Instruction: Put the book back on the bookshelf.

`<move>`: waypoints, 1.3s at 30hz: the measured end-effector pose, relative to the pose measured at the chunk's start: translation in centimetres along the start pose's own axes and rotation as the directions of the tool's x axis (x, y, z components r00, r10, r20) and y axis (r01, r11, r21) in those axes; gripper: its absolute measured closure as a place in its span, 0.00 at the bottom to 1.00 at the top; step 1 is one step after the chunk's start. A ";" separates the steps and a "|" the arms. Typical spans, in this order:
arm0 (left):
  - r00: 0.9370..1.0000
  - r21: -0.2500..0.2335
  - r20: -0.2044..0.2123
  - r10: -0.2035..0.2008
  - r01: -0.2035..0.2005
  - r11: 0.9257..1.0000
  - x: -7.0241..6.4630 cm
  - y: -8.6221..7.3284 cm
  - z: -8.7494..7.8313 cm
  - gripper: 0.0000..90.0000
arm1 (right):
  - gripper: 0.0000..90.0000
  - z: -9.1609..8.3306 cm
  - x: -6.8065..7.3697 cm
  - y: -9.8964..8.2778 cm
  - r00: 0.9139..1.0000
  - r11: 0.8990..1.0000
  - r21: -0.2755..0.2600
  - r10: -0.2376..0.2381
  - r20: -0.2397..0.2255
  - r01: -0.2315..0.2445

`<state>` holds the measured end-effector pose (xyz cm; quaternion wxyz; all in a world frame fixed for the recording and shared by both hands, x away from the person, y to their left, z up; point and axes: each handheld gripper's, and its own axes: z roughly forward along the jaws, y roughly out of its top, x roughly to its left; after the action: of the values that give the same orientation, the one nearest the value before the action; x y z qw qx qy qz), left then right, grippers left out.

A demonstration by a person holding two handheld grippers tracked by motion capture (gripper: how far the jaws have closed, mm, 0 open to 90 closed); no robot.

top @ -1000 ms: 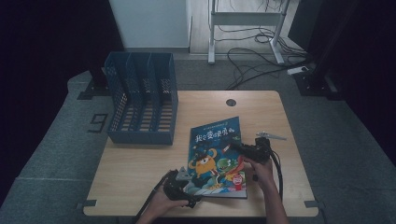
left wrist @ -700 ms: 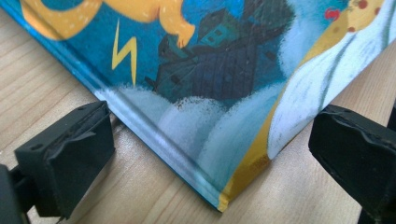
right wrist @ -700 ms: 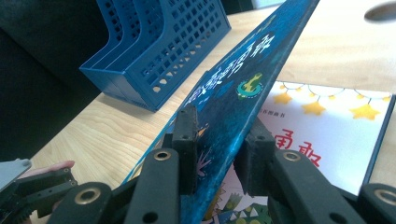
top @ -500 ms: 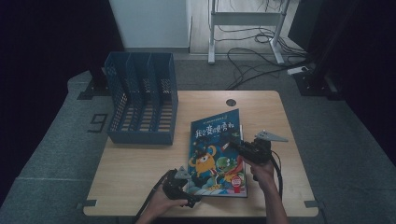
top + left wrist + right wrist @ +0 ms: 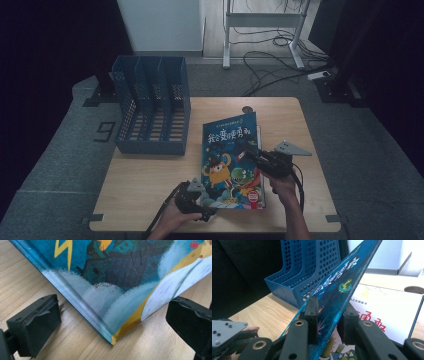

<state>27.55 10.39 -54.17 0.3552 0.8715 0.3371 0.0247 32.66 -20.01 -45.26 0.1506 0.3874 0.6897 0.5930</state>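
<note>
The blue picture book (image 5: 231, 157) stands tilted up off another book (image 5: 387, 312) on the table.

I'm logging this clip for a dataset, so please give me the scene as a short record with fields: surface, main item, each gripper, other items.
surface: wooden table
main item: blue picture book, raised on its right side, near left corner on the table
right gripper: jaws shut on the picture book's right edge
left gripper: jaws open, either side of the book's near corner, not pressing it
second book: lies flat under the raised one, white cover with red characters
file rack: blue, slotted, at the table's far left
</note>
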 end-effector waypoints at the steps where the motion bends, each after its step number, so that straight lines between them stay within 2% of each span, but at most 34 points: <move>1: 1.000 0.001 0.000 0.001 -0.001 1.000 0.0 0.0 0.0 0.00 | 0.79 -0.2 0.2 0.1 1.000 1.000 -0.011 -0.022 -0.009 0.022; 6: 1.000 0.004 -0.017 0.002 -0.002 1.000 -0.1 0.0 0.1 0.00 | 0.79 -0.4 0.6 0.3 0.999 0.999 -0.019 -0.047 -0.015 0.046; 8: 0.999 0.002 -0.042 0.002 -0.002 1.000 -0.1 0.1 0.2 0.00 | 0.79 -0.5 0.6 0.3 0.998 0.998 -0.022 -0.057 -0.009 0.057; 10: 0.999 0.003 -0.049 0.001 -0.001 1.000 -0.2 0.1 0.2 0.00 | 0.79 -0.6 0.6 0.3 0.998 0.998 -0.025 -0.061 -0.011 0.060; 22: 0.999 0.006 -0.051 0.000 0.000 1.000 0.1 0.3 0.3 0.00 | 0.79 -0.7 0.8 0.4 0.996 0.995 -0.050 -0.083 -0.015 0.082; 26: 0.998 0.013 -0.060 -0.002 0.003 1.000 0.6 0.7 0.4 0.00 | 0.79 -0.7 1.2 0.7 0.991 0.989 -0.079 -0.129 -0.026 0.127; 29: 0.998 0.017 -0.067 -0.002 0.003 1.000 0.9 0.9 0.5 0.00 | 0.79 -0.7 1.3 0.7 0.989 0.986 -0.096 -0.142 -0.025 0.139; 39: 0.997 0.009 -0.079 -0.014 0.015 1.000 0.9 0.8 0.5 0.00 | 0.80 -0.8 0.9 0.5 0.992 0.987 -0.104 -0.126 -0.021 0.123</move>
<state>28.84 10.20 -54.16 0.3374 0.8692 0.3573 0.0551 31.68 -19.90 -44.35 0.1976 0.3270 0.6831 0.6224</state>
